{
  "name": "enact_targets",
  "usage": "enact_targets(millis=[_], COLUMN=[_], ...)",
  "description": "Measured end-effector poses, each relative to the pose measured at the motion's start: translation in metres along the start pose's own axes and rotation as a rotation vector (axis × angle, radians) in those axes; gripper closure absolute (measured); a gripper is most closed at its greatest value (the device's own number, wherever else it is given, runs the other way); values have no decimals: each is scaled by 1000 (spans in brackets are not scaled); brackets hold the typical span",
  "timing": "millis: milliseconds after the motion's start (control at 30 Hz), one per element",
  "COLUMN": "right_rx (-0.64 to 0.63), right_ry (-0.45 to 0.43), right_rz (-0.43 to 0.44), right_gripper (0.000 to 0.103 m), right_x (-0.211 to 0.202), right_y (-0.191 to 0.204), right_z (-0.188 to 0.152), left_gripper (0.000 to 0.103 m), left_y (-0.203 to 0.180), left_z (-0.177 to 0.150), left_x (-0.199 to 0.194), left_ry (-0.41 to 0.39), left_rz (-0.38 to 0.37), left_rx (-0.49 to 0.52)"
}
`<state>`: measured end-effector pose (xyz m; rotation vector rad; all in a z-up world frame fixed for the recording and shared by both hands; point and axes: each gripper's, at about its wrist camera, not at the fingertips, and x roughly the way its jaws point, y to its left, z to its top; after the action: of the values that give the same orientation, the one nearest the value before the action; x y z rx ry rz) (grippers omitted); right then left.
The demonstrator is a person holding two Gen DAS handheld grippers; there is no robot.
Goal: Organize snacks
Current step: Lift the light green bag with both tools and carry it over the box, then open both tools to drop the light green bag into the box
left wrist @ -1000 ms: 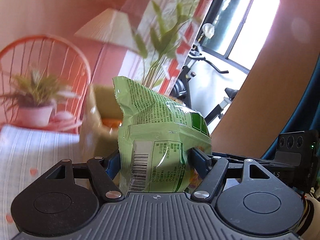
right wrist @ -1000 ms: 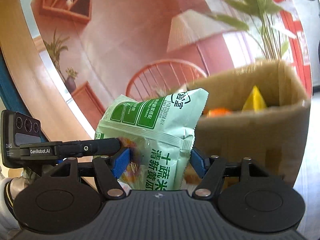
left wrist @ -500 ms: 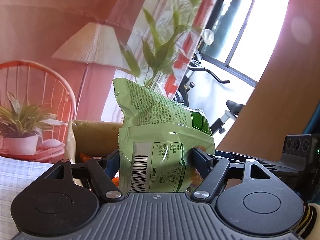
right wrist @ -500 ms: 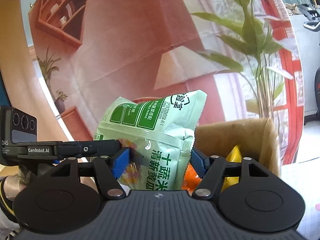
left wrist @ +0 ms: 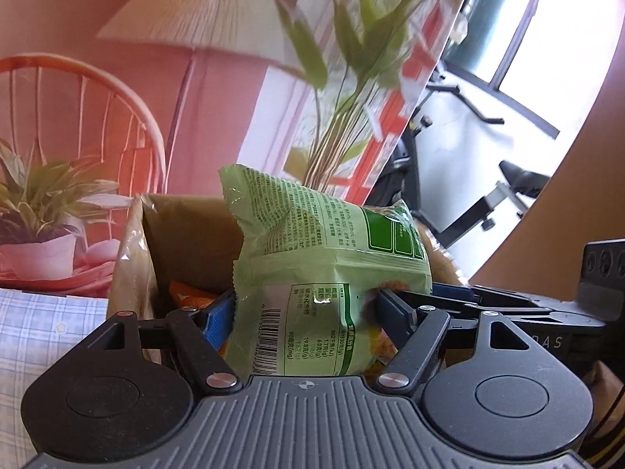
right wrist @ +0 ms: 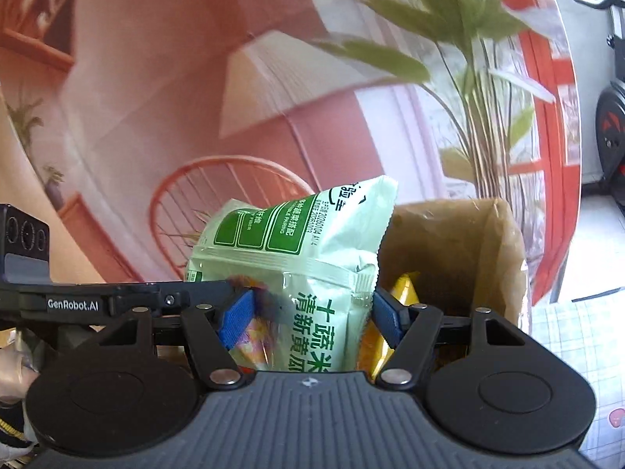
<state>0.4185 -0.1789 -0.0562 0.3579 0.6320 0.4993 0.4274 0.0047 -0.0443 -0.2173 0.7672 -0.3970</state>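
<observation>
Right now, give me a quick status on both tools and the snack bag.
Left tool and right tool both gripping the green snack bag. Bag held just in front of the open cardboard box. Nothing blocking.

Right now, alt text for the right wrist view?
A pale green snack bag stands clamped between the blue pads of the right hand-held gripper, just in front of an open cardboard box with yellow and orange packets inside. Behind: a pink room backdrop.

a pink printed backdrop [left wrist: 218, 90] is showing a lamp shade [left wrist: 203, 11], an orange wire chair [left wrist: 78, 93] and a potted plant [left wrist: 43, 211]. daylight is coming through a dark-framed window [left wrist: 519, 47] behind an exercise bike [left wrist: 461, 179].
</observation>
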Motion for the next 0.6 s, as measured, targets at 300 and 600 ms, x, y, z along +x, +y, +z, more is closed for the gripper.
enact_targets(millis=[300, 600], right_rx=[-82, -154], right_ry=[80, 105], right_rz=[-128, -225], right_gripper=[36, 36], right_x=[26, 34], right_y=[-5, 7], right_z=[-6, -8], left_gripper=[25, 36], left_y=[8, 16], left_z=[-3, -1], left_x=[13, -3], left_ry=[47, 3], left_rz=[41, 57], left_rx=[35, 10])
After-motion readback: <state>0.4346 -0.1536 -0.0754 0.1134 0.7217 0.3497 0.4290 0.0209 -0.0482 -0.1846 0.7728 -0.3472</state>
